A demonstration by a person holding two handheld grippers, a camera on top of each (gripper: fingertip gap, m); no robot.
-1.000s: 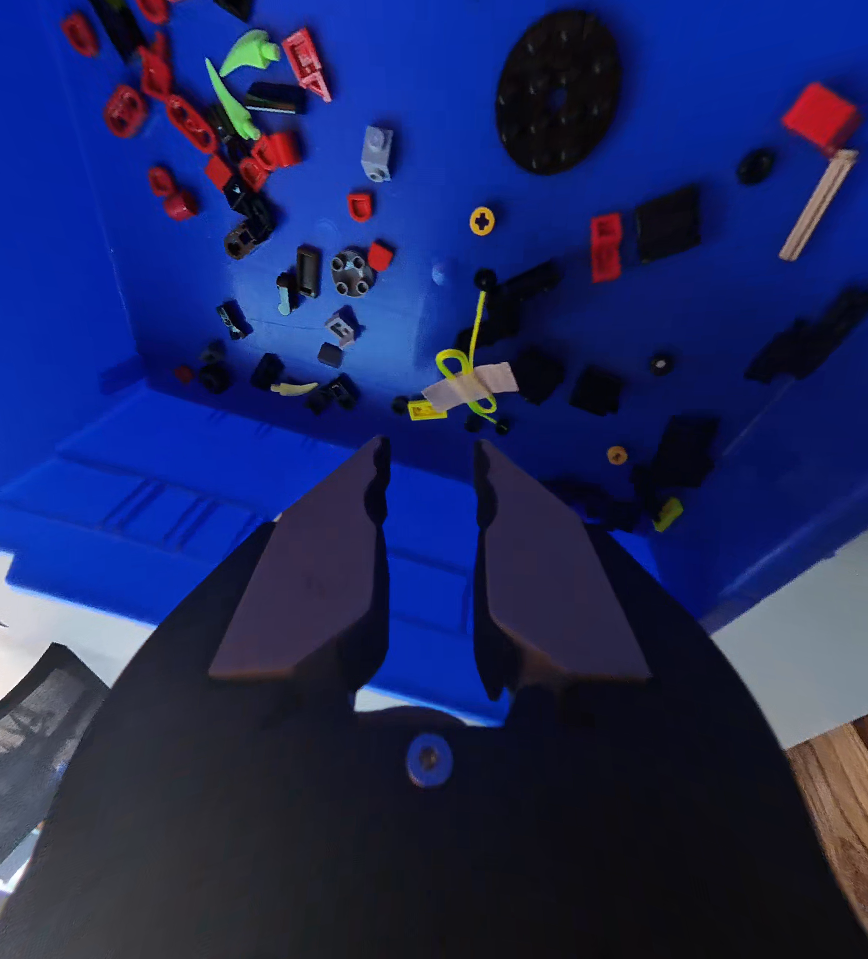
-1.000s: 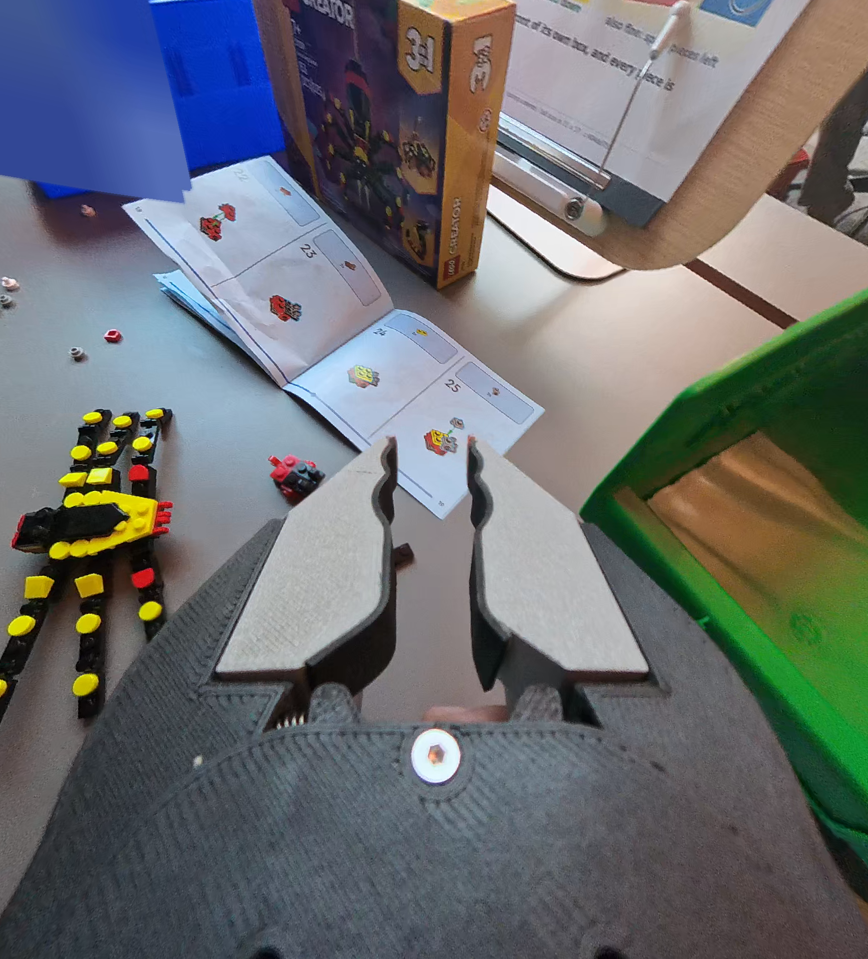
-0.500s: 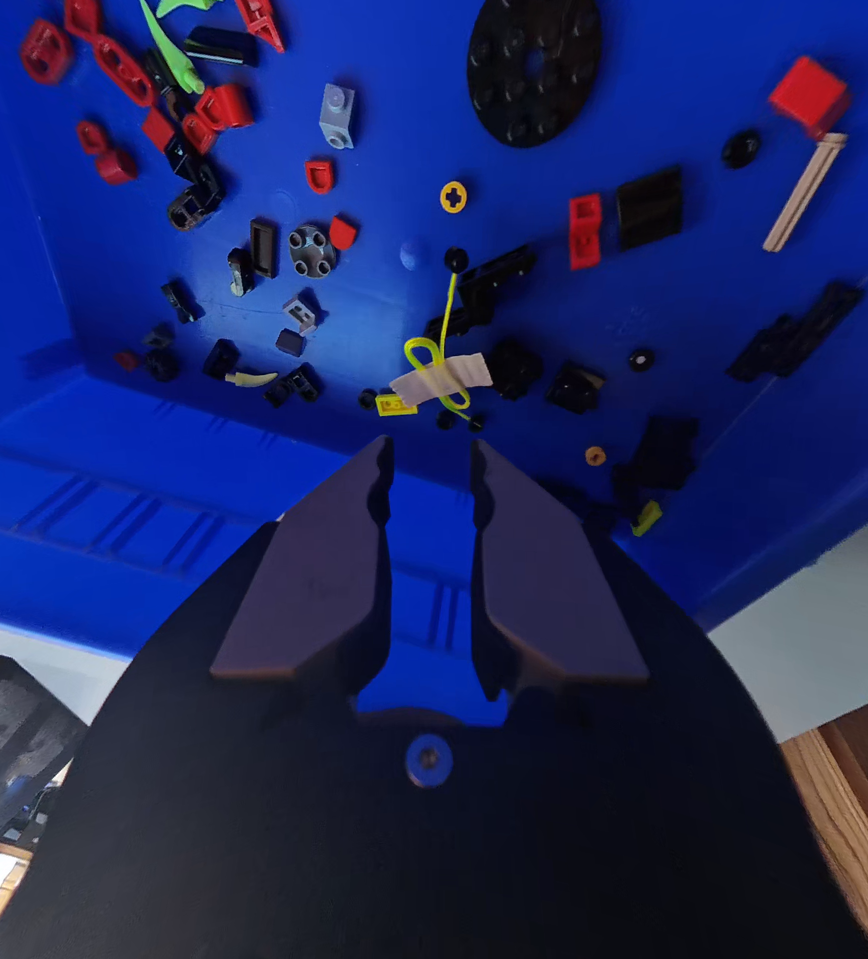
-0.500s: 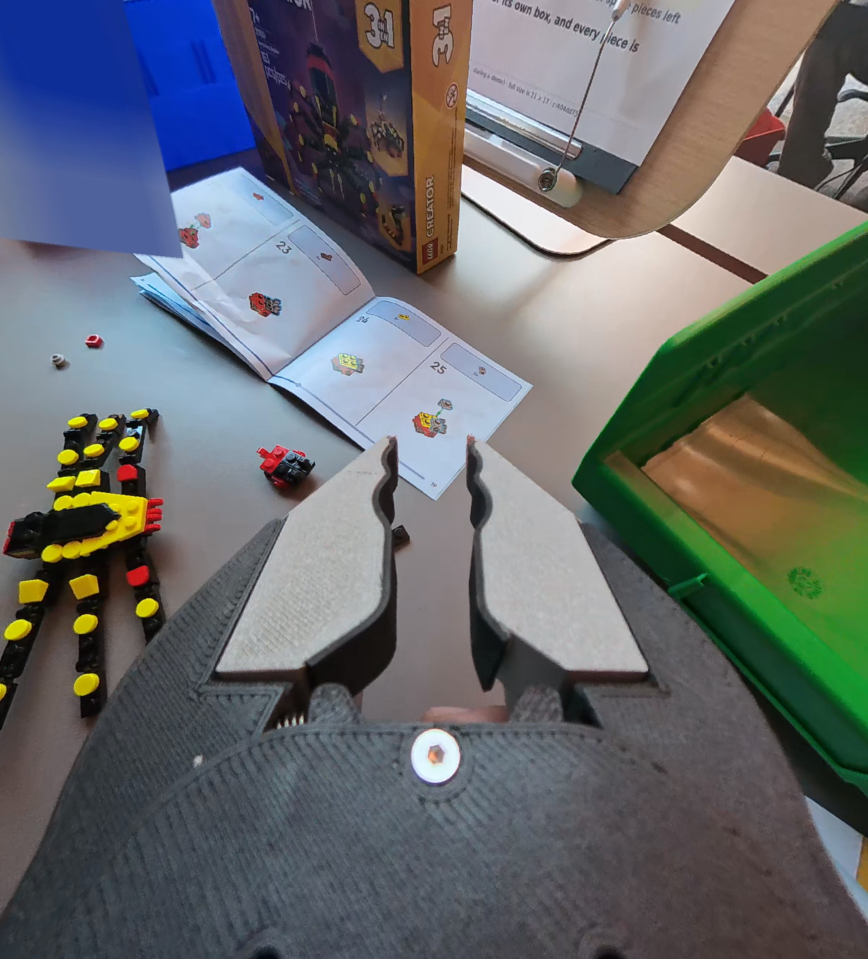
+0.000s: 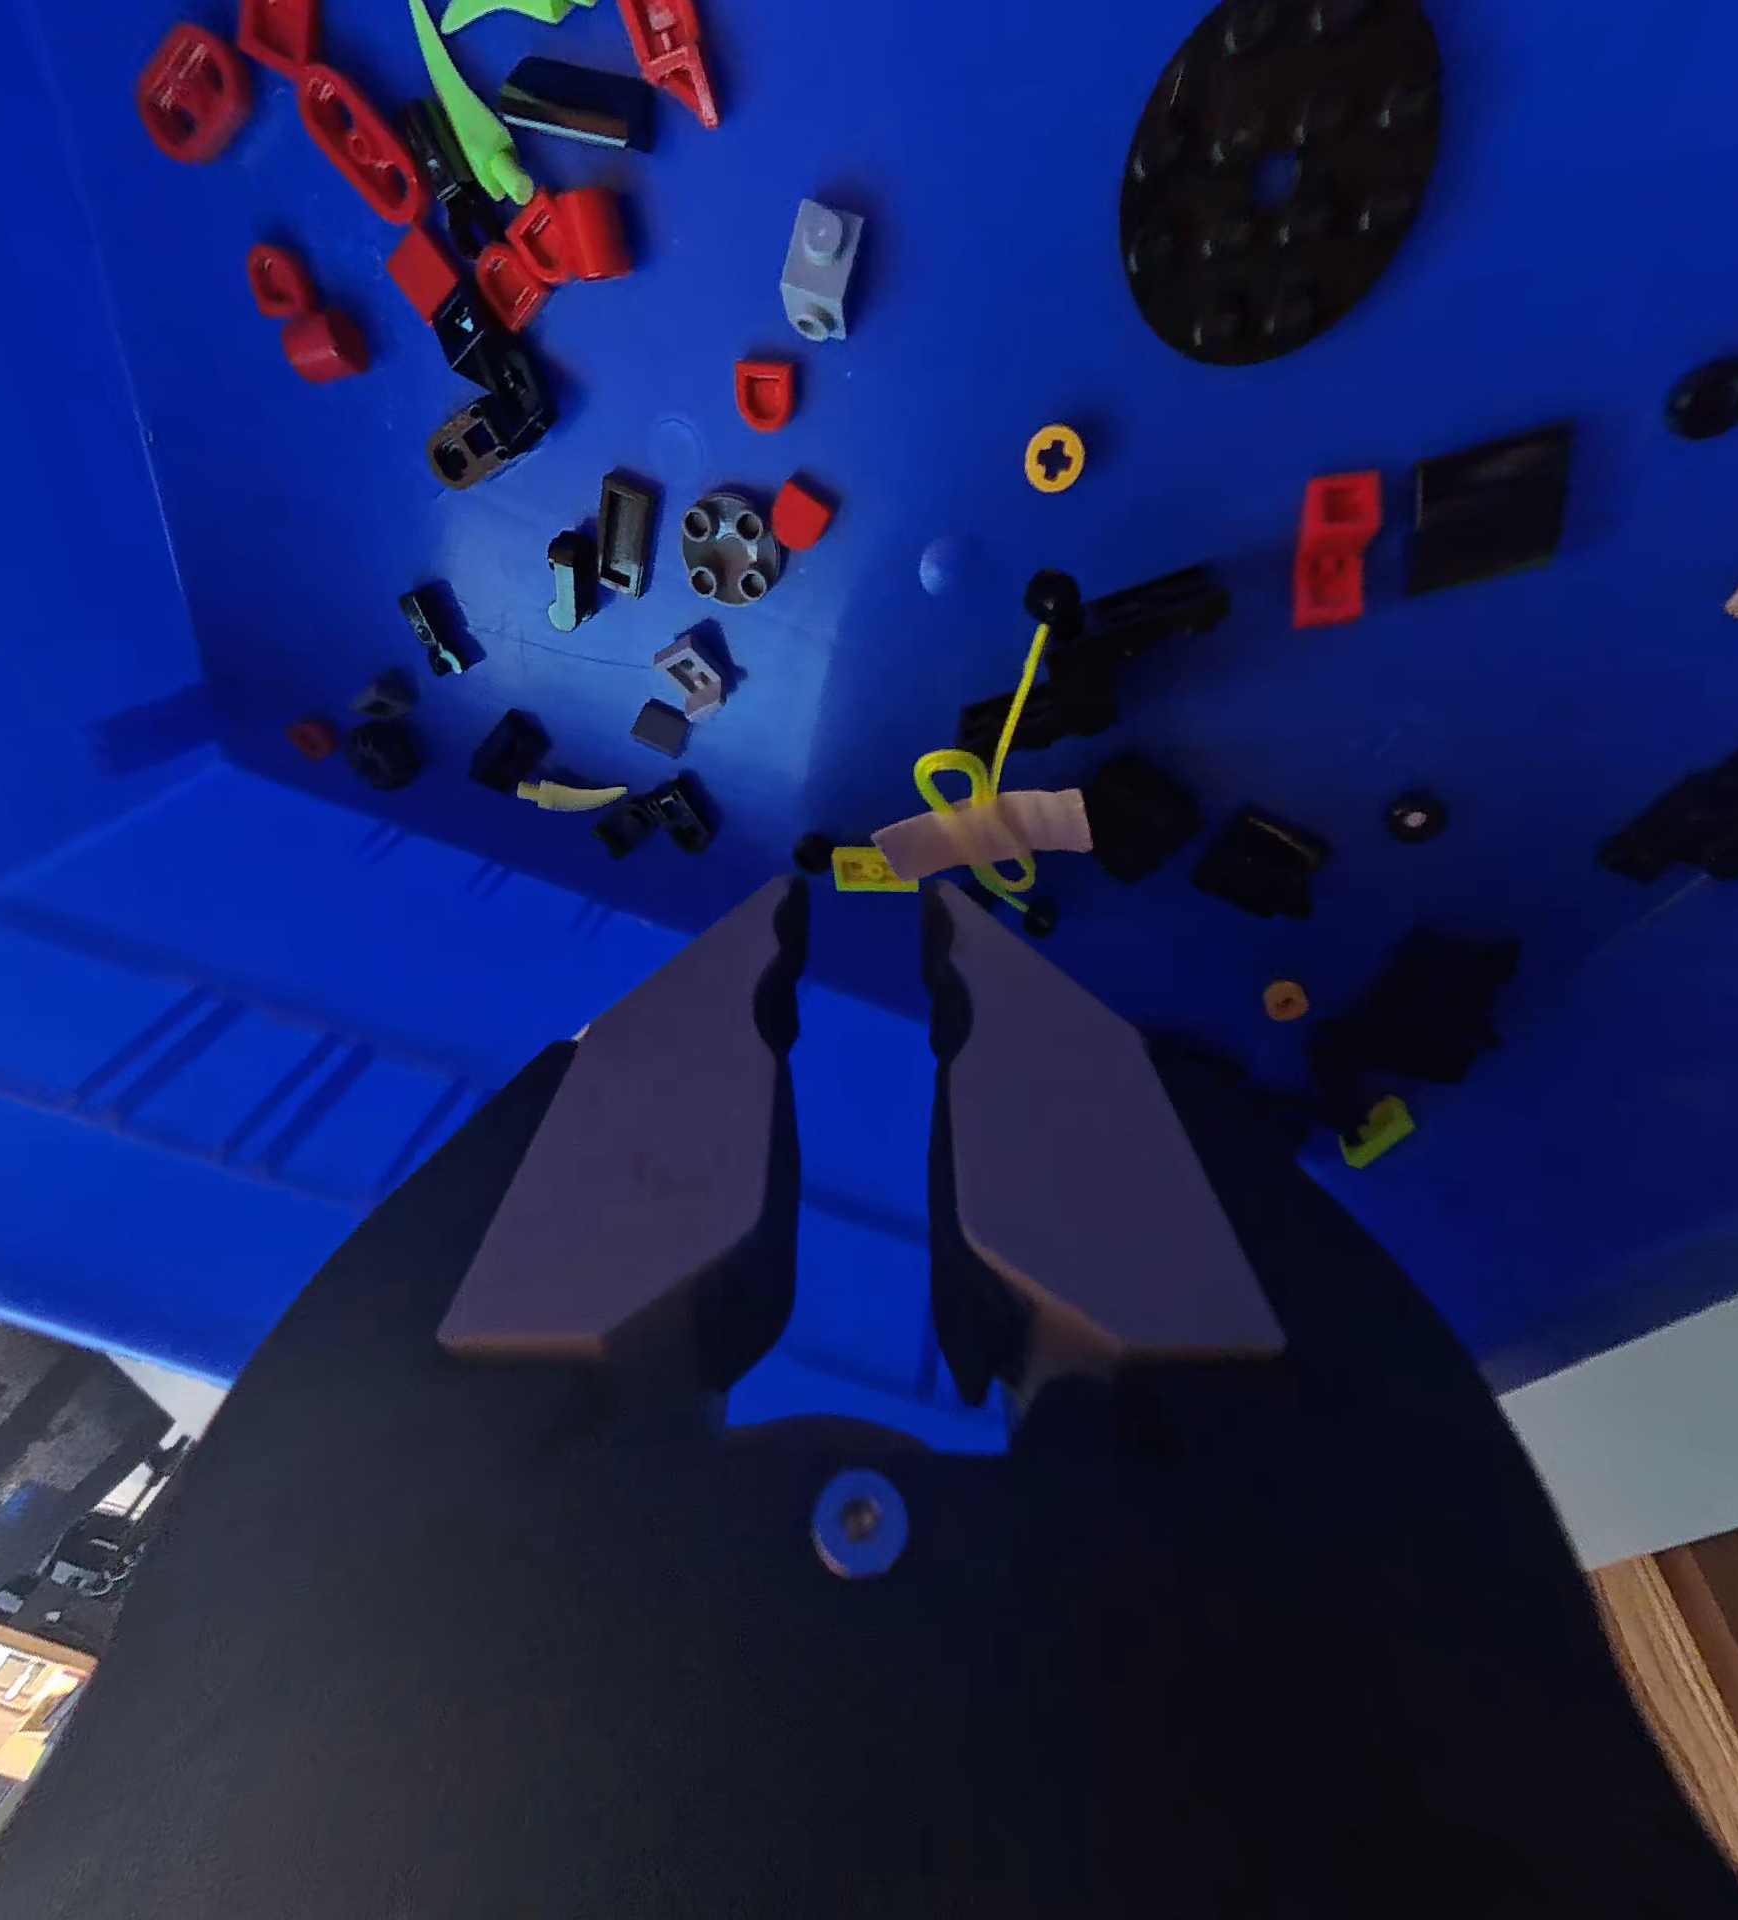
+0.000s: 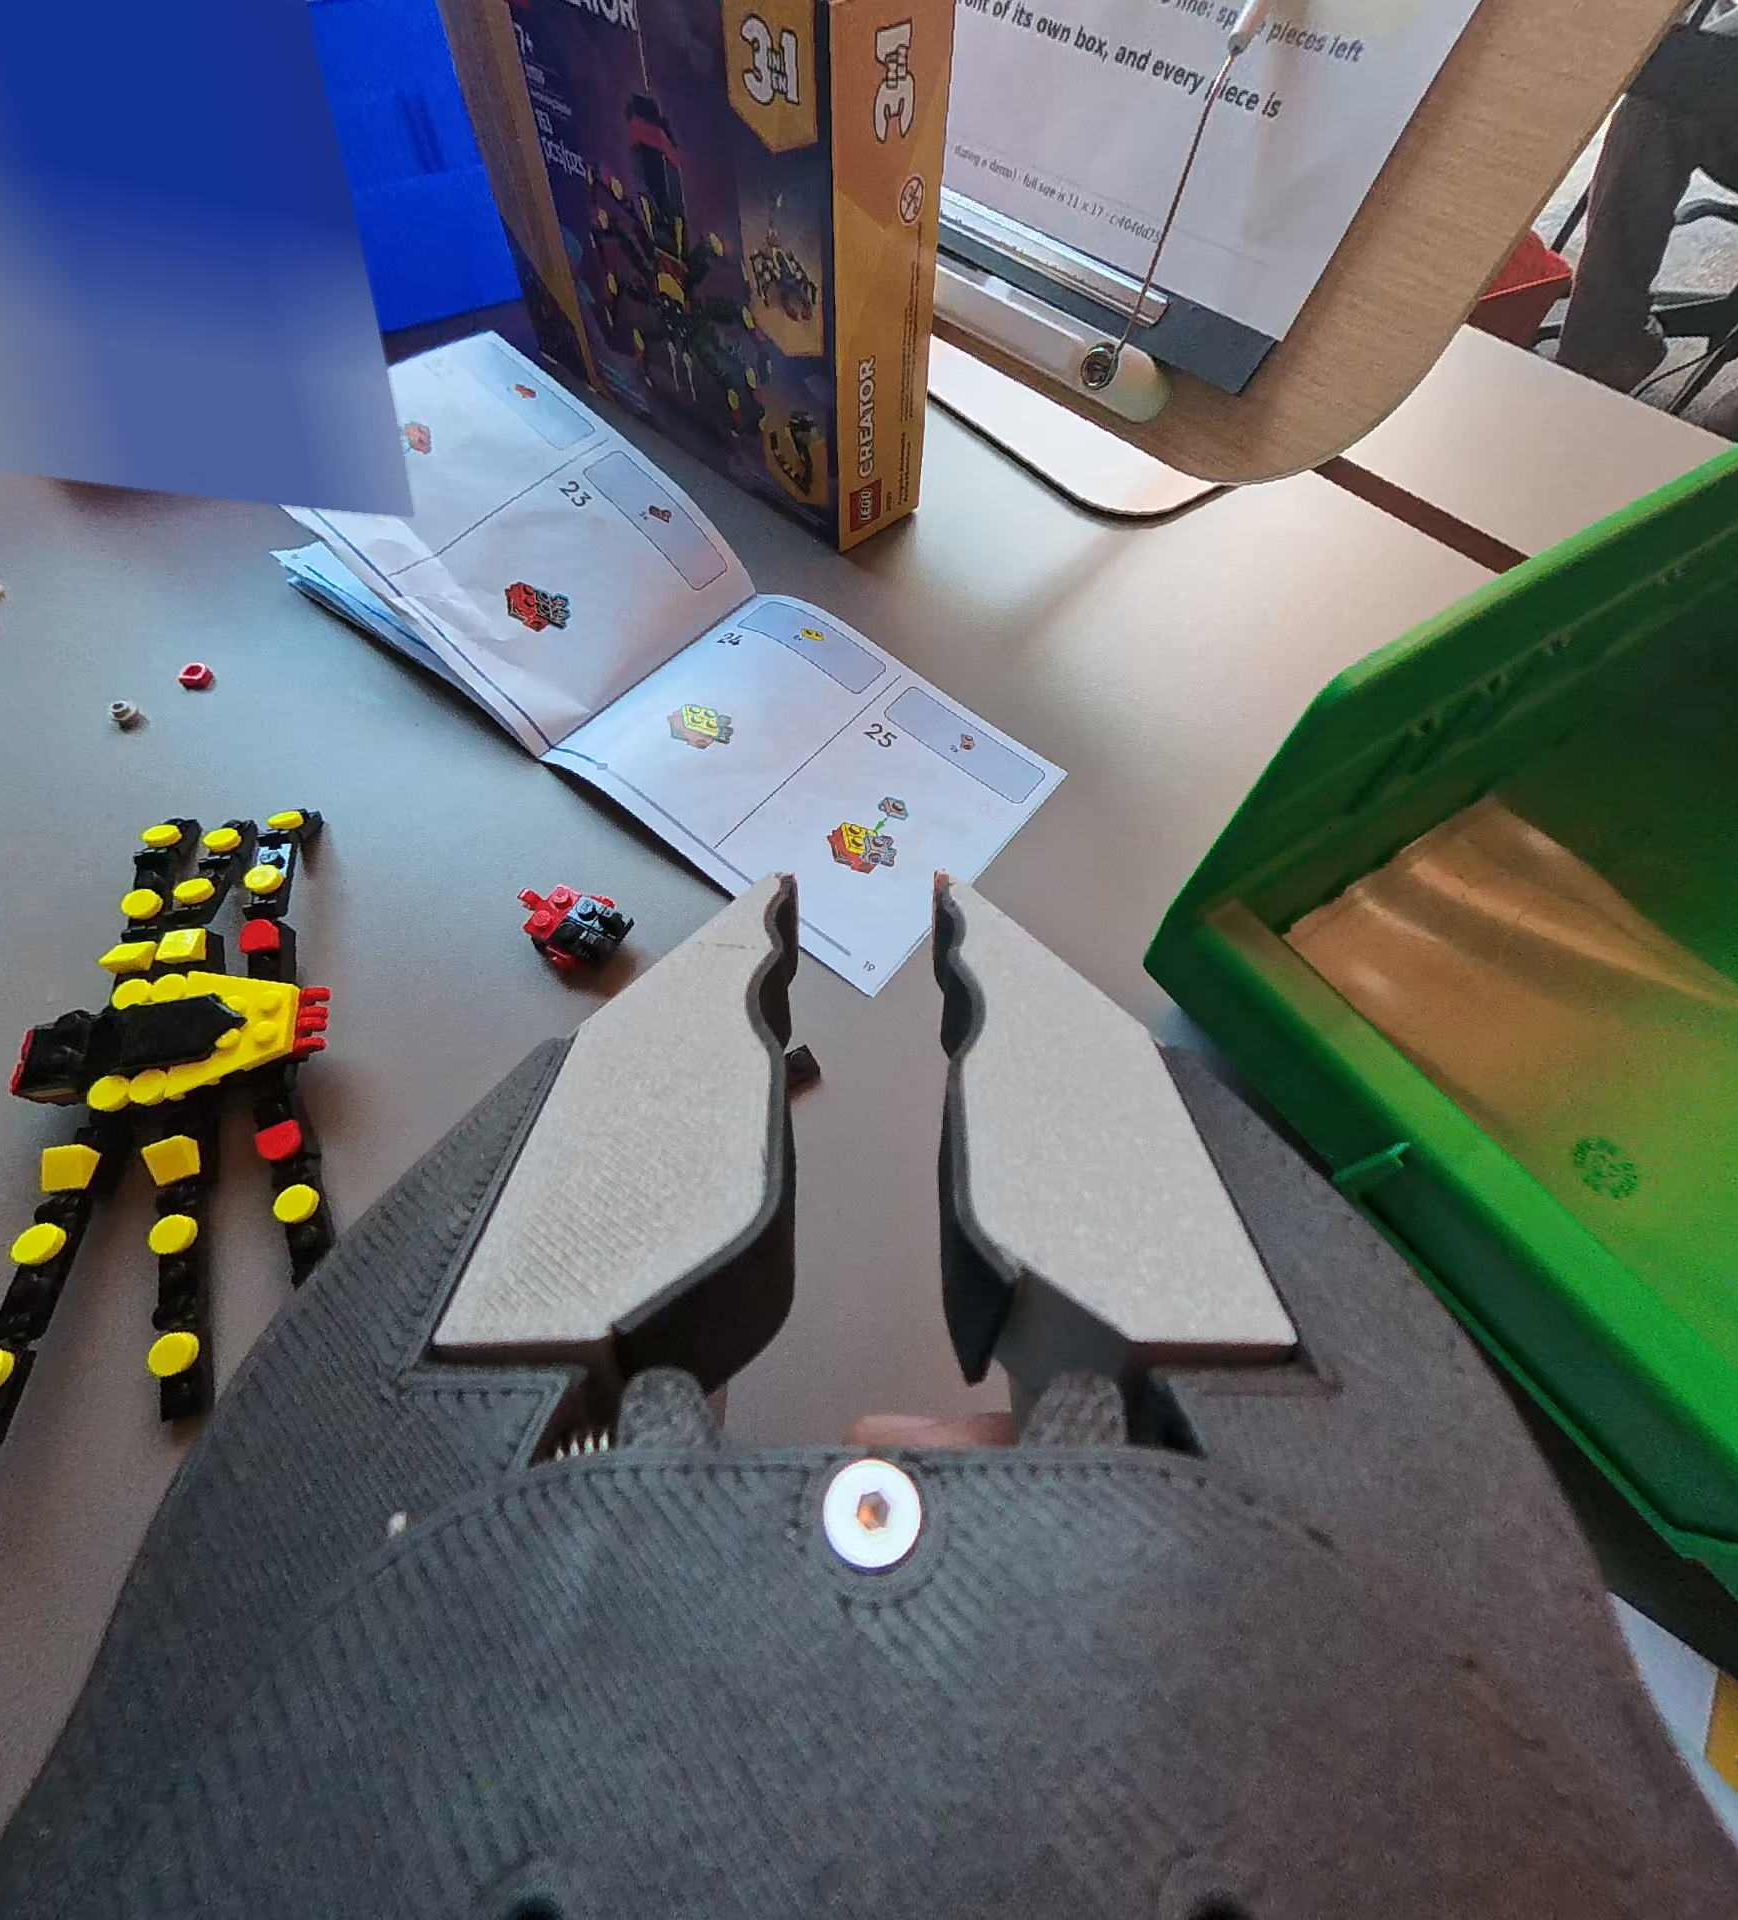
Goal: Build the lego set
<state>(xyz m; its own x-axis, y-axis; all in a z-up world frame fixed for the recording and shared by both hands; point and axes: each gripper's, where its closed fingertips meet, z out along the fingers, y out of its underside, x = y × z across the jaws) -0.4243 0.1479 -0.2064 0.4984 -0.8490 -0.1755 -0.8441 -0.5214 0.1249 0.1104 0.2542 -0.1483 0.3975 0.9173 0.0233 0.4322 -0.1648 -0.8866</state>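
Far left on the table (image 6: 449,790) lies a finished black-and-yellow leg assembly (image 6: 153,1049), then a small red-and-black sub-build (image 6: 574,925) by the open booklet (image 6: 699,717). Both claws gape empty — the left claw (image 5: 863,896) over the blue bin (image 5: 221,987) of many loose pieces, the right claw (image 6: 863,891) above the table — so much remains.

The left gripper (image 5: 860,899) looks black, perhaps just shadowed, with purplish-grey pads (image 5: 636,1164). The right gripper (image 6: 863,891) is ribbed dark grey with pale pads (image 6: 636,1174) and a silver screw (image 6: 871,1512) at lower centre.

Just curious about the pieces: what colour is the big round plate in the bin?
Black. The round plate lies on the blue bin's floor, clearest in the left wrist view.
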